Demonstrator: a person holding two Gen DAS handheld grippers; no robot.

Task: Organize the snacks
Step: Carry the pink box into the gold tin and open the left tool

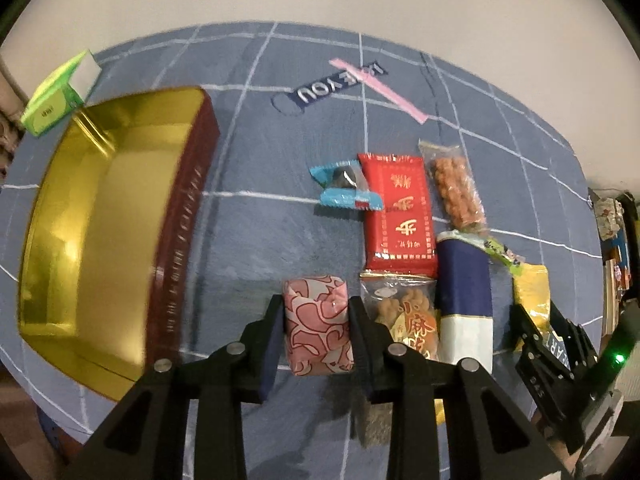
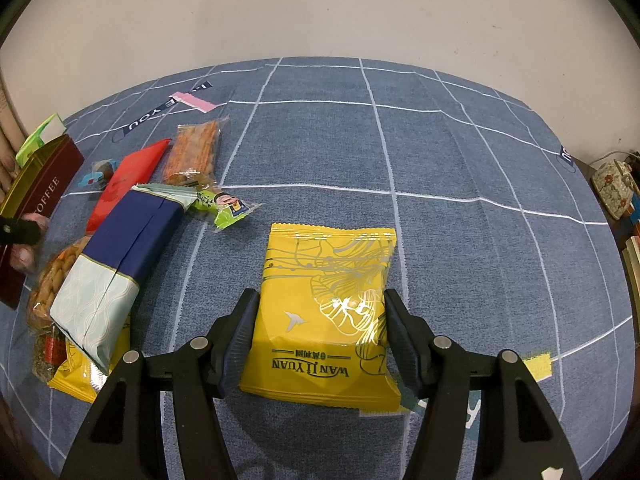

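Note:
My left gripper (image 1: 315,302) is shut on a pink patterned snack packet (image 1: 318,328), holding it above the blue checked cloth. To its left lies an open tin (image 1: 180,220) with a gold inside and dark red walls, with nothing in the part that shows. My right gripper (image 2: 320,296) is closed on the sides of a yellow packet (image 2: 328,340) lettered WAN LI YUAN, both pads touching it. In the left wrist view the right gripper (image 1: 536,320) shows at the right with the yellow packet (image 1: 530,292) between its fingers.
More snacks lie in a cluster between the grippers: a red packet (image 1: 400,208), a blue-wrapped candy (image 1: 344,188), a peanut bar (image 1: 456,188), a navy-and-white pack (image 1: 464,292), a clear bag of twists (image 1: 404,312) and a green candy (image 2: 224,206). A green box (image 1: 60,92) stands behind the tin.

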